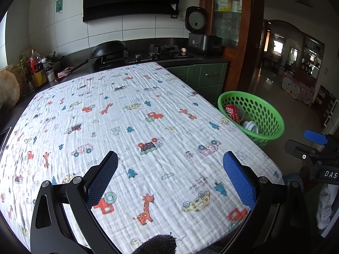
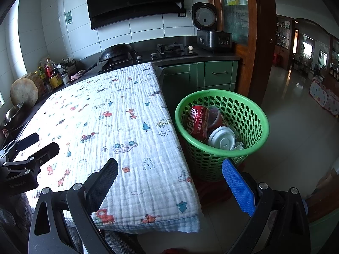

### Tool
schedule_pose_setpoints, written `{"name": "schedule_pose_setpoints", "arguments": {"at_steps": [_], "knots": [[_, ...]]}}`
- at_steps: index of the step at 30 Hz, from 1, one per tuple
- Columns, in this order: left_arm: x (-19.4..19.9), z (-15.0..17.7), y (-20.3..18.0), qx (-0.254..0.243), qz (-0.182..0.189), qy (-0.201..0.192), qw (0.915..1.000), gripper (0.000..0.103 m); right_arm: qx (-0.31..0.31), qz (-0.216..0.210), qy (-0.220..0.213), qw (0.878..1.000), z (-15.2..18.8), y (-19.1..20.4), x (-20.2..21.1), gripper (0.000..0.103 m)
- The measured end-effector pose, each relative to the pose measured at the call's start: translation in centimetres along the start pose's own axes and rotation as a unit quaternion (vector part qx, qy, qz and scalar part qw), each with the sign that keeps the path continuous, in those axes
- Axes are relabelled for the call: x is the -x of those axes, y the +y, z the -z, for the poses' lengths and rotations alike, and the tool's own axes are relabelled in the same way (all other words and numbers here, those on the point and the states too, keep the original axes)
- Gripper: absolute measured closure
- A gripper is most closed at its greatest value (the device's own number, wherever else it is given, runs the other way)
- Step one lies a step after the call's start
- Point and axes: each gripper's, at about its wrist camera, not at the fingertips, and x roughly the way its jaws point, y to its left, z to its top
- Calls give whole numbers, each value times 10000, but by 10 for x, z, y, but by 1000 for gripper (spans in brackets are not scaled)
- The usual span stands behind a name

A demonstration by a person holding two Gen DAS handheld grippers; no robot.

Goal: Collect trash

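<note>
- The left gripper (image 1: 170,170) hangs above the near part of the table, its two blue-padded fingers spread wide with nothing between them.
- The right gripper (image 2: 169,176) is likewise wide open and empty; one finger sits over the table's near right corner, the other over the floor in front of the green basket (image 2: 250,103).
- In the left wrist view the right gripper shows beyond the table's right edge; in the right wrist view the left gripper shows over the table's left side.
- The table carries a white cloth (image 1: 131,114) printed with cars, giraffes and trees; no loose item shows on the cloth in either view.
- The green basket (image 1: 269,110), perforated all round, stands on the floor just beside the table's right edge.
- Inside the basket lie a red can (image 2: 198,122) with white lettering, a white plastic lid (image 2: 222,138) and a clear cup (image 2: 214,115); the can leans against the wall nearest the table.
- Beyond the table's far edge runs a dark counter with a black wok (image 2: 117,51), a gas stove (image 2: 170,48) and an egg (image 2: 190,47).
- A rice cooker (image 2: 214,38) with its lid raised stands at the counter's right end, beyond the basket.
- Bottles (image 2: 52,74) and a round wooden board (image 2: 24,93) crowd the counter left of the table.
</note>
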Motion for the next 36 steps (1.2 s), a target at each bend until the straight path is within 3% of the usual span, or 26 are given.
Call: {"name": "schedule_pose_setpoints", "arguments": {"at_steps": [36], "knots": [[0,-1,-3,-2,44,-35,10000,5,11,-23,52,10000,4,0,-5,8]]}}
